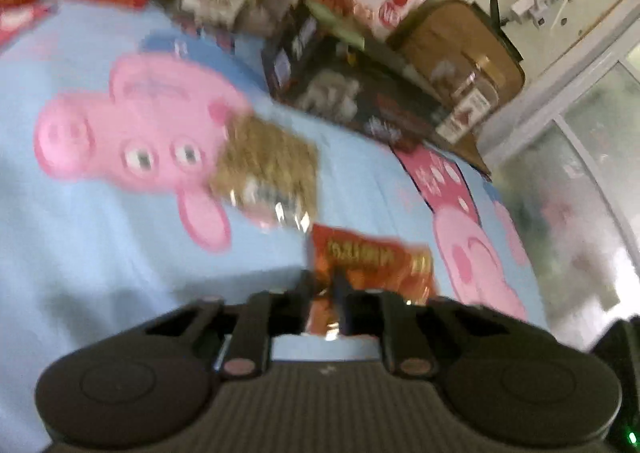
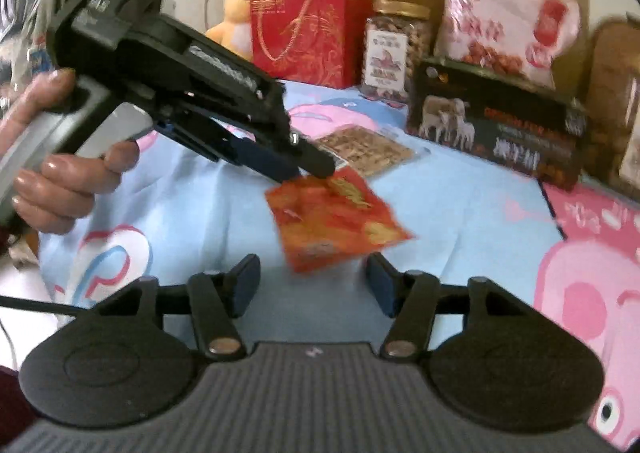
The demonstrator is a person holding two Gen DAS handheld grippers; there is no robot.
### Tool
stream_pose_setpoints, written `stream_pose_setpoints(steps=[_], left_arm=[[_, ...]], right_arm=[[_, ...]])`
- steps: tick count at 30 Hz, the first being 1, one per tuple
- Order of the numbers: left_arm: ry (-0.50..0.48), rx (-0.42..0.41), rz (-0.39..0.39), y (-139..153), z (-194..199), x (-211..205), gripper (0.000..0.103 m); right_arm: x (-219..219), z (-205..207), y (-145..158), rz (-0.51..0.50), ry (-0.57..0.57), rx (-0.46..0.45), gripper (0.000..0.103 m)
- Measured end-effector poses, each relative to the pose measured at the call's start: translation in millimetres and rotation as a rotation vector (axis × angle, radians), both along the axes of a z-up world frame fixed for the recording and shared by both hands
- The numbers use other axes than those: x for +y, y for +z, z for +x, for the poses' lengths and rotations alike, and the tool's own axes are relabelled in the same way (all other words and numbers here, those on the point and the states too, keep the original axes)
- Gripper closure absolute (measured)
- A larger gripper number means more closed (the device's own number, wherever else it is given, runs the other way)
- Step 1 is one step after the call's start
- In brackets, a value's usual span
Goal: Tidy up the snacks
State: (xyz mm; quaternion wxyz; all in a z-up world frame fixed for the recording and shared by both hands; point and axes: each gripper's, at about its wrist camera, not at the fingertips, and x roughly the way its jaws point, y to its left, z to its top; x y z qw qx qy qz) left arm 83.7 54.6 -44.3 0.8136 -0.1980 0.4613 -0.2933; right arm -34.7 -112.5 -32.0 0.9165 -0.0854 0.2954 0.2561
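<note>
1. While the left gripper [image 2: 316, 169] is clamping its fingers together on the top corner of the red snack packet [image 2: 336, 219], that packet is hanging at centre frame of the right wrist view, seemingly lifted clear of the blue cartoon sheet [image 2: 460, 209], though the blur is making that hard to confirm.
2. Below it, the right gripper [image 2: 312, 285] is holding its jaws apart with nothing between them, the packet's lower edge sitting just above the gap.
3. Just beyond, the flat clear-wrapped brown snack [image 2: 366, 151] is lying loose on the sheet, not yet dealt with.
4. Further back, along the upper right of the frame, the dark box [image 2: 496, 125], the gold-lidded jar [image 2: 398, 49], the pink bag [image 2: 504, 29] and the red gift box [image 2: 308, 29] are standing together in a rough row.
5. Judging by this, the sorting is partly done: the red packet is in transit, and the brown snack is awaiting its turn.
</note>
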Motion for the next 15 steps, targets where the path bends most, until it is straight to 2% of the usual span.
stream_pose_setpoints(steps=[2, 3, 5, 7, 11, 15], left_arm=[[-0.006, 0.001, -0.010, -1.6, -7.5, 1.8, 0.092], [-0.001, -0.007, -0.004, -0.2, -10.3, 2.8, 0.088], [0.019, -0.013, -0.007, 2.9, -10.3, 7.0, 0.071], [0.041, -0.010, -0.018, 6.3, -6.3, 9.8, 0.060], [0.047, 0.000, -0.024, 6.0, 0.2, 7.1, 0.059], [0.045, -0.001, -0.034, 5.3, 0.4, 3.1, 0.059]], right_arm=[[-2.2, 4.0, 2.0, 0.006, -0.004, -0.002, 0.060], [-4.1, 5.5, 2.0, 0.011, -0.008, -0.003, 0.063], [-11.7, 9.3, 1.4, 0.038, -0.006, 0.005, 0.066], [-19.8, 13.2, 1.0, 0.077, -0.006, 0.025, 0.065], [-42.0, 22.1, 1.1, 0.196, -0.021, 0.090, 0.062], [-72.3, 41.9, -5.9, 0.451, -0.093, 0.232, 0.061]])
